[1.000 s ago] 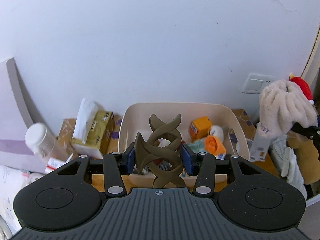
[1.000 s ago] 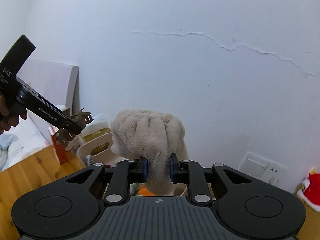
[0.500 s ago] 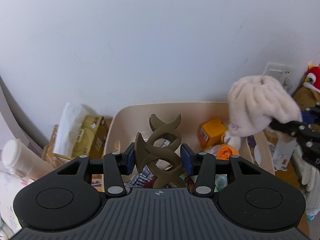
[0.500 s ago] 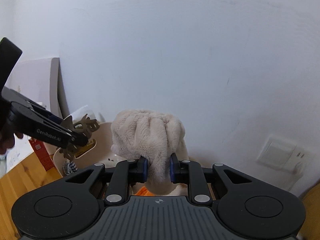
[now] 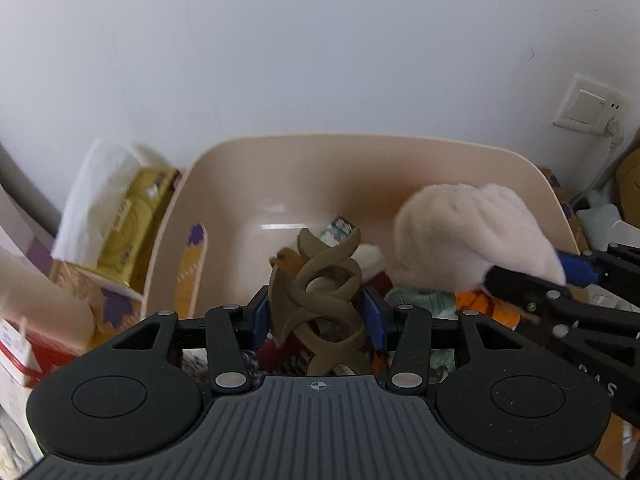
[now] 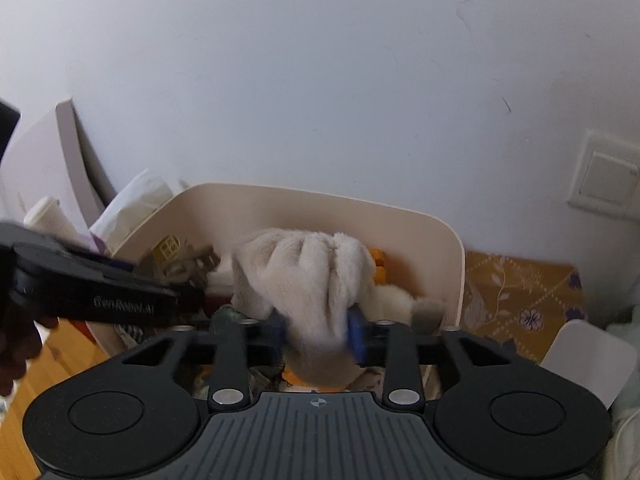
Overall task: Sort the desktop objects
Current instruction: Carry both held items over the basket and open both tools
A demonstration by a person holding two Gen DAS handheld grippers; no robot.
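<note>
A cream plastic basin (image 5: 360, 140) stands against the wall, with several small items inside. My left gripper (image 5: 318, 314) is shut on a brown twisted helix piece (image 5: 320, 276) and holds it upright over the basin's middle. My right gripper (image 6: 316, 334) hangs over the basin's right half with a fluffy cream plush (image 6: 304, 272) between its blue pads. Its jaws are opening, though the pads still touch the plush's sides. The left wrist view shows the plush (image 5: 468, 236) low against the basin's right wall. The right wrist view shows the helix piece (image 6: 188, 266) at the left.
A yellow tissue box (image 5: 128, 220) and a white bottle (image 5: 40, 300) stand left of the basin. A wall socket (image 5: 584, 106) is at the right. Right of the basin lies a gold patterned box (image 6: 520, 292). A hand (image 6: 16, 344) holds the left gripper over the wooden desk (image 6: 44, 372).
Both grippers have come down and forward over the basin. The plush has dropped from above the rim to inside it. The right pads stand wider apart than before.
</note>
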